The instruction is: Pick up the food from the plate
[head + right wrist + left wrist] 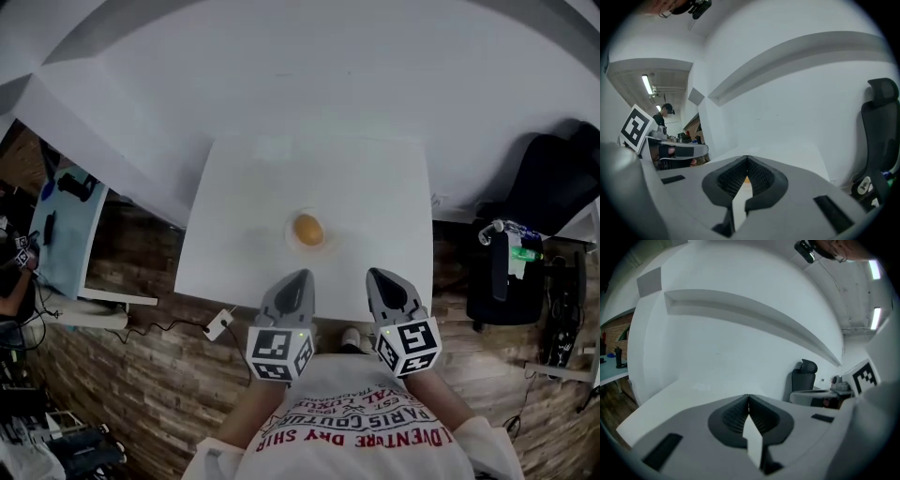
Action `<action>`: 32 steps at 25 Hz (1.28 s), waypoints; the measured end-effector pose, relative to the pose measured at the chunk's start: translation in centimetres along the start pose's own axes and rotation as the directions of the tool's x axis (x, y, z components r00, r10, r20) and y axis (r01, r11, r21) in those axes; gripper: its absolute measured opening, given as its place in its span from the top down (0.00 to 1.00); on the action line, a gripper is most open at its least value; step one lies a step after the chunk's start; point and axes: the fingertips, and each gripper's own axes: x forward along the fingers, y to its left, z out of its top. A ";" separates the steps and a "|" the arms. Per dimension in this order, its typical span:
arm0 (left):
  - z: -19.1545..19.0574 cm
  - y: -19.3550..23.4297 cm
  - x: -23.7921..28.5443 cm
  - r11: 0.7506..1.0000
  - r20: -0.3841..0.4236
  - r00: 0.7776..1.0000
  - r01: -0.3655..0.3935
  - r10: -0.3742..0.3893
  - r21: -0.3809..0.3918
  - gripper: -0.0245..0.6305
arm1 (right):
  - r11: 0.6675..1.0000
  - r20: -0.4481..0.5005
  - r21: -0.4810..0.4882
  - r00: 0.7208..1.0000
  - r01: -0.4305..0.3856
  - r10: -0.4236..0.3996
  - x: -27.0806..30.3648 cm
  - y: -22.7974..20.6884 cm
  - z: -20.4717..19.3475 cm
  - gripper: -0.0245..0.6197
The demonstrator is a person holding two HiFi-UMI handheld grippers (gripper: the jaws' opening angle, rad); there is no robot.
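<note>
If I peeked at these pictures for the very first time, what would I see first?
The round orange-yellow food catches the eye first. It sits on a small plate in the middle of the white table. Next come the two grey grippers at the table's near edge, just short of the plate: the left gripper and the right gripper, both shut and holding nothing.
</note>
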 end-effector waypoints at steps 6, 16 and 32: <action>-1.4 1.8 3.2 0.999 -0.065 0.997 -0.032 0.030 -0.030 0.95 | 1.000 -0.064 0.020 0.998 -0.023 0.024 3.1 -1.3 -1.6 0.95; -4.6 6.5 9.6 0.991 -0.226 0.974 -0.031 0.000 -0.132 0.95 | 1.000 -0.128 -0.004 0.992 -0.011 0.011 8.9 -1.4 -1.5 0.95; -11.7 9.3 17.8 0.875 -0.497 0.852 -0.105 -0.166 -0.473 0.39 | 0.997 -0.216 0.030 0.974 0.070 -0.062 13.7 -3.0 -3.8 0.95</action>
